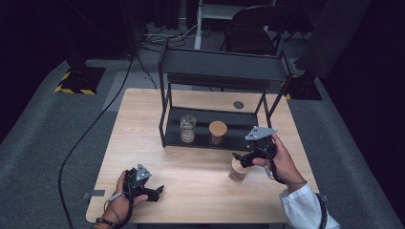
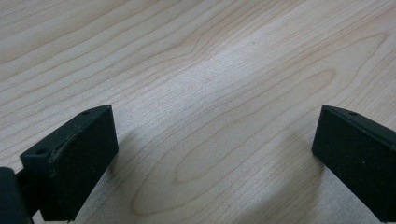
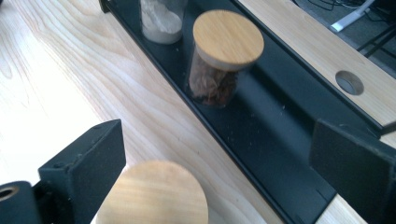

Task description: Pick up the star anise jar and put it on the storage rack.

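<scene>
Three glass jars are in front of me. Two stand side by side on the bottom tier of the black metal shelf rack (image 1: 168, 125) at the far side of the wooden table (image 1: 143, 138): an uncapped jar (image 1: 187, 129) on the left, partly filled with pale powder, and a jar with a round wooden lid (image 1: 218, 132) holding dark brown flakes. Beyond them, a round cable hole (image 3: 349, 82) is cut into the tabletop. The third jar (image 1: 237, 171), also capped with a wooden lid, stands on the bare table just in front of the rack's right end.

My right gripper (image 1: 243, 157) hangs over that third jar with its jaws spread wide, gripping nothing; in the right gripper view the lid sits low between them, close against one jaw, though I cannot tell whether it touches. My left gripper (image 1: 157, 191) rests low over the near left part of the table, jaws wide apart with bare wood between them.
</scene>
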